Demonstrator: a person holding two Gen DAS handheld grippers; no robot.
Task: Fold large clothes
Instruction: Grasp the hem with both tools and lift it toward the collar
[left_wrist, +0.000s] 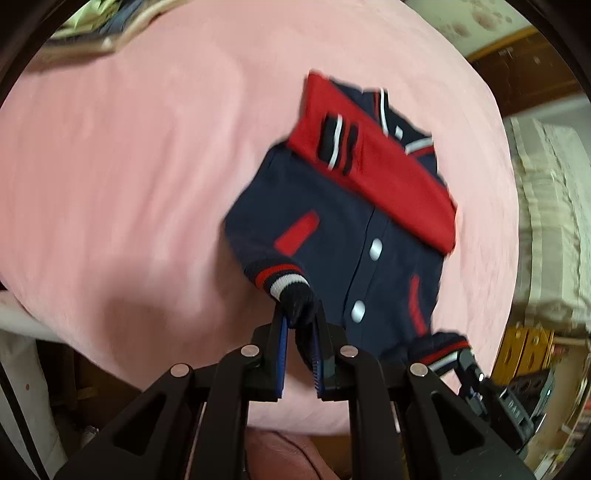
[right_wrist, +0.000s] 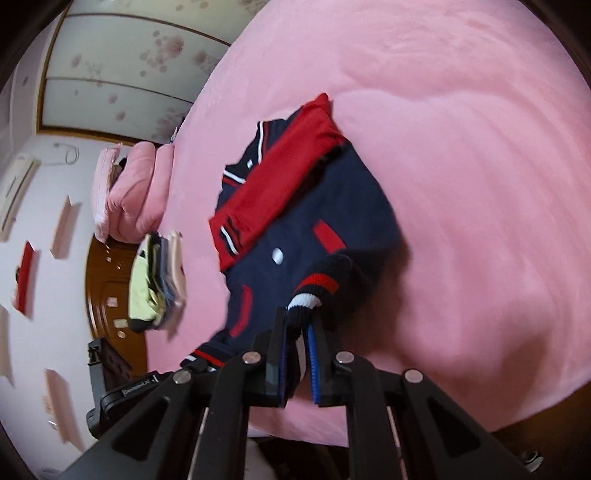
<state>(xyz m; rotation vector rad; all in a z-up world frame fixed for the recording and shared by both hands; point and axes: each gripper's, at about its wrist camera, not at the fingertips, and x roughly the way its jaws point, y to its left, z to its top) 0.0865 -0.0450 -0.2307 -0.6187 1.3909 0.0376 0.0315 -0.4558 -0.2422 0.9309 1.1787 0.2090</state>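
A navy varsity jacket (left_wrist: 332, 236) with white snaps and red pocket trims lies front up on the pink bed (left_wrist: 147, 166). Its red sleeves (left_wrist: 369, 166) are folded across the chest. My left gripper (left_wrist: 297, 321) is shut on one corner of the striped ribbed hem, lifted off the sheet. At the lower right of that view, my right gripper (left_wrist: 461, 363) holds the other hem corner. In the right wrist view, the right gripper (right_wrist: 301, 325) is shut on the ribbed hem of the jacket (right_wrist: 314, 221). The left gripper (right_wrist: 195, 363) pinches the opposite corner at lower left.
A stack of folded clothes (right_wrist: 159, 280) sits near the bed's edge beside pink pillows (right_wrist: 129, 192). A dark wooden surface (right_wrist: 107, 280) lies behind the stack. A beige quilted cover (left_wrist: 546, 221) lies off the bed on the other side. Wide pink sheet (right_wrist: 461, 184) stretches past the jacket.
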